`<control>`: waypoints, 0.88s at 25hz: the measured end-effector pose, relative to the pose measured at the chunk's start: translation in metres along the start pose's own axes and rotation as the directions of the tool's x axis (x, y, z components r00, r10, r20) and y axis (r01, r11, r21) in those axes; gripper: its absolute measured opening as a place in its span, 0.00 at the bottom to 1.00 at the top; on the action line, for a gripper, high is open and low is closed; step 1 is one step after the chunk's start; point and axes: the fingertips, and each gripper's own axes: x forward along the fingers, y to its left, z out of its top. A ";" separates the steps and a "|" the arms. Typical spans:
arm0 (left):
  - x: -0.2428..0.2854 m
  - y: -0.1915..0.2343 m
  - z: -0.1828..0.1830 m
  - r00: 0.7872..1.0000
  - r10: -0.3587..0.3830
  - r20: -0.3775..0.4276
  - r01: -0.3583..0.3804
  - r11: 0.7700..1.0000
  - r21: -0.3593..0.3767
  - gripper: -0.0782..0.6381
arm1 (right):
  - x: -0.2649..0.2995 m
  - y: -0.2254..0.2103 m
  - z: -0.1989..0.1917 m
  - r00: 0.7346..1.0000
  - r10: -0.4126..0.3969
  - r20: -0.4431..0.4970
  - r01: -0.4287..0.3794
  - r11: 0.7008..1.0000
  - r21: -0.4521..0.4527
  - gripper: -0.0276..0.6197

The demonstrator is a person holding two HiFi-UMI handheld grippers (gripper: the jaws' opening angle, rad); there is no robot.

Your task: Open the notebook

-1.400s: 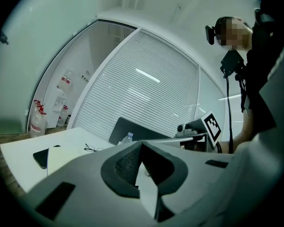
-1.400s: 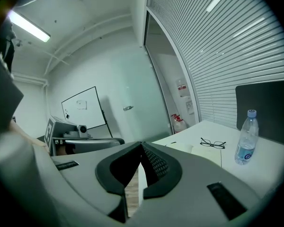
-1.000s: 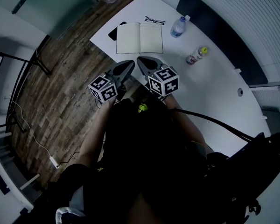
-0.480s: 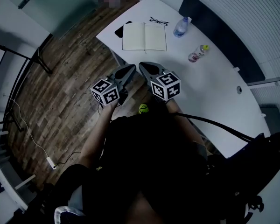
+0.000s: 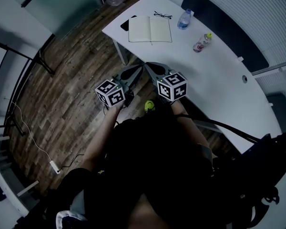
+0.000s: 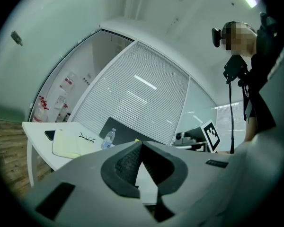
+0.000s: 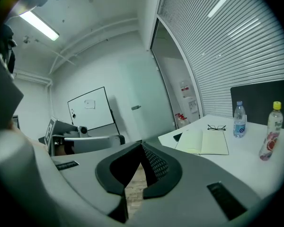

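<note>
Pale notebook, open flat near the table's far end

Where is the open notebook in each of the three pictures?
Head view: notebook near the top, just right of the middle, open on the white table.
Left gripper view: notebook low at the left.
Right gripper view: notebook right of the middle, lower half.
Shared landmark: the glasses lying right beside it.

Grey, tapered left claw and right claw; black-white marker cubes; dark clothing; black cable.
</note>
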 end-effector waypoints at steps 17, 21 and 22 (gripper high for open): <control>-0.078 -0.067 -0.043 0.997 -0.074 -0.027 0.074 0.997 -0.026 0.13 | -0.058 0.084 -0.054 0.996 -0.094 0.002 0.094 0.994 0.048 0.08; -0.084 -0.076 -0.047 0.996 -0.081 -0.026 0.080 0.997 -0.018 0.13 | -0.062 0.094 -0.048 0.996 -0.080 0.024 0.079 0.996 0.038 0.08; -0.086 -0.078 -0.047 0.997 -0.078 -0.025 0.078 0.997 -0.018 0.13 | -0.062 0.097 -0.048 0.997 -0.071 0.026 0.071 0.997 0.032 0.08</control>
